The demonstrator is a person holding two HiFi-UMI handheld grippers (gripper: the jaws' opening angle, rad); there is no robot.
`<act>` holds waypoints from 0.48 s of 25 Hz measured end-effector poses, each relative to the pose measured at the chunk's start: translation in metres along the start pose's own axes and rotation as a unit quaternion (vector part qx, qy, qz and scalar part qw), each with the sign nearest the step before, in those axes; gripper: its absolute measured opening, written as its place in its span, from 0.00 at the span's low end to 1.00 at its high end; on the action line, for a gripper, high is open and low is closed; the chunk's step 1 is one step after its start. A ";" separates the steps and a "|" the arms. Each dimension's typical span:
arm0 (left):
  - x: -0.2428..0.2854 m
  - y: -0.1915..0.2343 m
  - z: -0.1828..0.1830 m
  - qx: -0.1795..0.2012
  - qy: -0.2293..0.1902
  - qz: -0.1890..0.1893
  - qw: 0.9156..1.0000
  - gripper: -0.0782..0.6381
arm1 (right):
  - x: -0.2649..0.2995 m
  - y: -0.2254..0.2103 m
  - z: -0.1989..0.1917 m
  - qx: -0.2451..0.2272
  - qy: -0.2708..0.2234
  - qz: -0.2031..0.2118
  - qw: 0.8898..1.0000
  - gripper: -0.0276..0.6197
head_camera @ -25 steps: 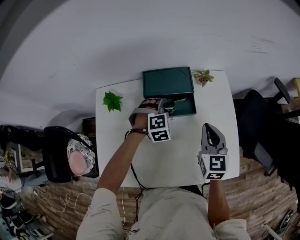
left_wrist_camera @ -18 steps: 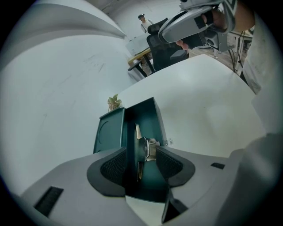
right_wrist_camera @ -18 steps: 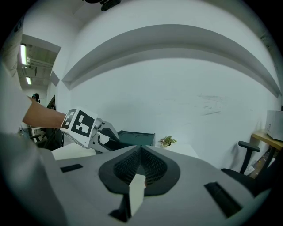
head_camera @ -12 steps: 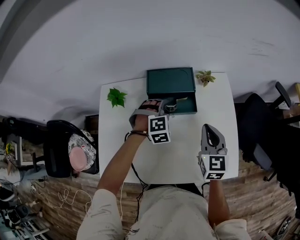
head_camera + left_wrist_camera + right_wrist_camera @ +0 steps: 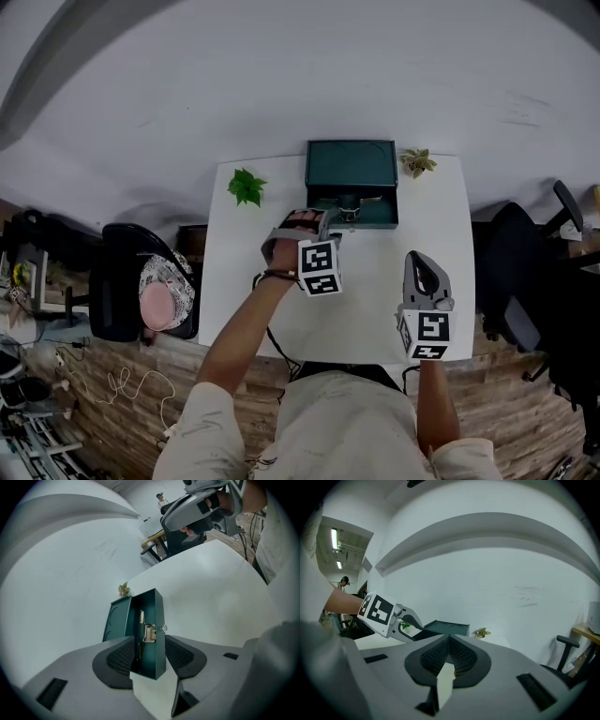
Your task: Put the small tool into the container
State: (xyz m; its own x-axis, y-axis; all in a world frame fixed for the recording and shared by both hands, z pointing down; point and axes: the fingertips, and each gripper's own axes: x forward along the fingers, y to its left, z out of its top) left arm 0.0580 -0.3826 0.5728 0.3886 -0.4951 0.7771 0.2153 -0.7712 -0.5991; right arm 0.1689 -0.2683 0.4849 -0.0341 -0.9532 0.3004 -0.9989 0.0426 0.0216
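A dark green box (image 5: pixel 352 167) stands at the table's far edge with its lid up. Its tray (image 5: pixel 152 658) holds the small tool (image 5: pixel 149 632), a slim metal piece with a clip, which also shows in the head view as the tool (image 5: pixel 352 208). My left gripper (image 5: pixel 328 223) points at the tray's front from just short of it. In the left gripper view the left gripper (image 5: pixel 149 641) is open, and the tray shows in the gap beyond its pads. My right gripper (image 5: pixel 419 259) hovers over the table's right front, and the right gripper (image 5: pixel 449 644) is shut on nothing.
The white table (image 5: pixel 375 281) carries a small green plant (image 5: pixel 247 186) at its far left and a paler plant (image 5: pixel 417 161) at its far right beside the box. A black chair (image 5: pixel 122 292) stands left of the table, another chair (image 5: pixel 514 262) to its right. A wall rises behind.
My left gripper has drawn back a little from the box, and the tool lies in the tray. The head view has shifted slightly. The right gripper has stayed put.
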 end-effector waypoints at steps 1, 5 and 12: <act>-0.003 -0.003 0.000 -0.003 0.001 0.001 1.000 0.40 | -0.002 0.001 0.000 -0.002 0.000 0.003 1.000 0.07; -0.015 -0.014 0.001 -0.011 0.005 0.005 1.000 0.40 | -0.008 0.006 0.001 -0.011 -0.002 0.015 1.000 0.07; -0.032 -0.040 -0.001 -0.048 0.007 0.016 0.999 0.40 | -0.021 0.017 -0.004 -0.022 -0.005 0.031 0.999 0.07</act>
State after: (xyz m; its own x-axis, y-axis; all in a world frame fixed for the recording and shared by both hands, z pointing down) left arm 0.0362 -0.3365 0.5719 0.3821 -0.5255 0.7602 0.1157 -0.7889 -0.6035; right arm 0.1528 -0.2458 0.4831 -0.0971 -0.9514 0.2921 -0.9924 0.1149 0.0444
